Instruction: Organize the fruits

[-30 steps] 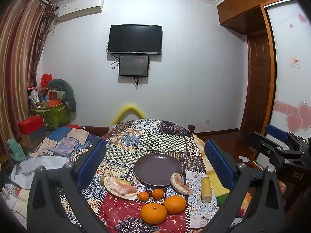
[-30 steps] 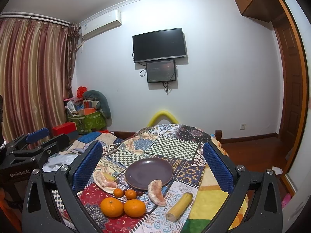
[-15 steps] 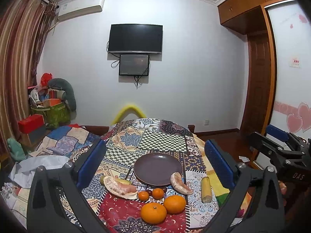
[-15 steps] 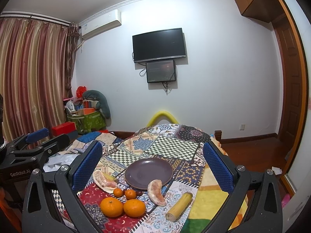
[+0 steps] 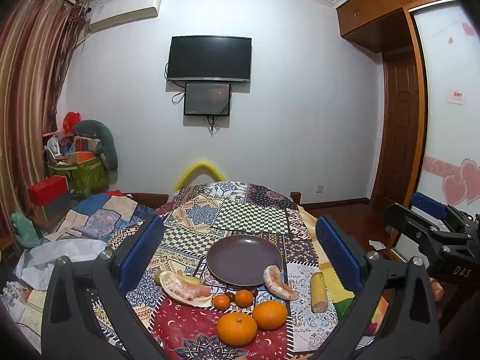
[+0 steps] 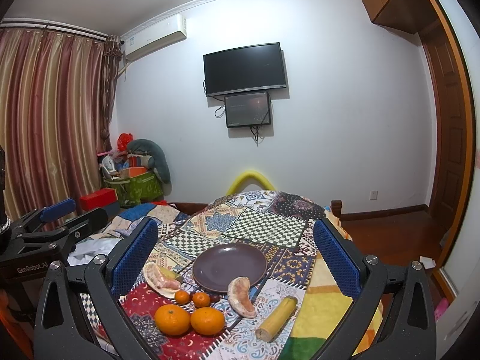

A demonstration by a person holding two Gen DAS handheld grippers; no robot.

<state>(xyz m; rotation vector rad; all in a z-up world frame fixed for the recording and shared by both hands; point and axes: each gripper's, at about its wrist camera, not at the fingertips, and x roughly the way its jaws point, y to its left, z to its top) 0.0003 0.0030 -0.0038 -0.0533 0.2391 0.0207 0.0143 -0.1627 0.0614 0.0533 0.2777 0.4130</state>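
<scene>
An empty dark purple plate sits on the patchwork-covered table. In front of it lie two big oranges, two small tangerines, a peeled pomelo segment, a pomelo piece in its peel and a corn cob. My left gripper and right gripper are both open and empty, held above the near edge of the table. Each gripper shows in the other's view.
A quilt-covered bed with crumpled cloth lies to the left. A green bag of clutter and a red box stand by the curtain. A wooden door and bare floor are to the right.
</scene>
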